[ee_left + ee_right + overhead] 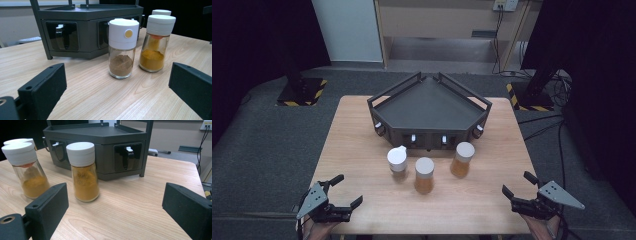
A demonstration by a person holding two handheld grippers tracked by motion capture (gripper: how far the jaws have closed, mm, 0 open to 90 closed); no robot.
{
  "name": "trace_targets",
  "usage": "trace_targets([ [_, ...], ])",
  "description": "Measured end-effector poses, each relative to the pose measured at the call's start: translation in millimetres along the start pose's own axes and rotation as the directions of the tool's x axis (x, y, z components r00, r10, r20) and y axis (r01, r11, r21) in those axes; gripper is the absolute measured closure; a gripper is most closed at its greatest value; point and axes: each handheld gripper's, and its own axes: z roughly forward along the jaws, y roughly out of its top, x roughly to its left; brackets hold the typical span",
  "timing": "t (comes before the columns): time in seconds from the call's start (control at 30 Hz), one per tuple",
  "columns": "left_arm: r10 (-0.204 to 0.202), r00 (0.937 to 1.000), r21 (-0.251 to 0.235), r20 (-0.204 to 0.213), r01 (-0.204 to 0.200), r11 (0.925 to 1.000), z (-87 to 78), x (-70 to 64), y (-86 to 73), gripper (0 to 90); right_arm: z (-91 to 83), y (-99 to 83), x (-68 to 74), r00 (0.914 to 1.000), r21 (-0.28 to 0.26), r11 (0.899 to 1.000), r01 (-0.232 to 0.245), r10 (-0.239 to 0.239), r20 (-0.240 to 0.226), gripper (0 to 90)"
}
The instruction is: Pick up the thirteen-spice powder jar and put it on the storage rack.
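nothing is moved yet: all three spice jars (424,174) stand on the table (362,150) just before the empty rack (428,107); your left gripper (343,192) and right gripper (516,185) wait wide open, well short of them

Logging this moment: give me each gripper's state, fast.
Left gripper: open, holding nothing.
Right gripper: open, holding nothing.
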Motion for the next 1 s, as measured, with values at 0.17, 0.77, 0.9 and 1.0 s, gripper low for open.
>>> trace_targets([
  [0.17, 0.004, 1.0000, 0.001, 0.002, -0.004, 1.0000, 1.1, 0.1, 0.3, 0.2, 0.6, -0.3, 0.2, 1.0000, 0.002, 1.000, 0.009, -0.009, 0.001, 6.1],
  [0.77, -0.018, 0.9998, -0.010, 0.005, 0.018, 0.9998, 0.5, 3.5, -1.8, 0.2, 0.6, 0.0, 0.6, 0.9999, 0.003, 1.000, 0.004, -0.004, -0.016, 6.1],
  [0.9, -0.008, 0.9999, -0.008, -0.009, 0.008, 0.9999, 0.1, 0.0, 0.9, 0.0, 0.7, -0.6, -0.4, 0.9998, 0.001, 1.000, 0.003, -0.003, -0.020, 6.3],
  [1.0, -0.023, 0.9997, -0.023, -0.012, 0.023, 0.9995, -0.7, -0.3, 1.1, 0.1, 0.7, -0.2, -0.1, 0.9997, 0.004, 1.000, 0.000, 0.000, -0.024, 6.5],
])
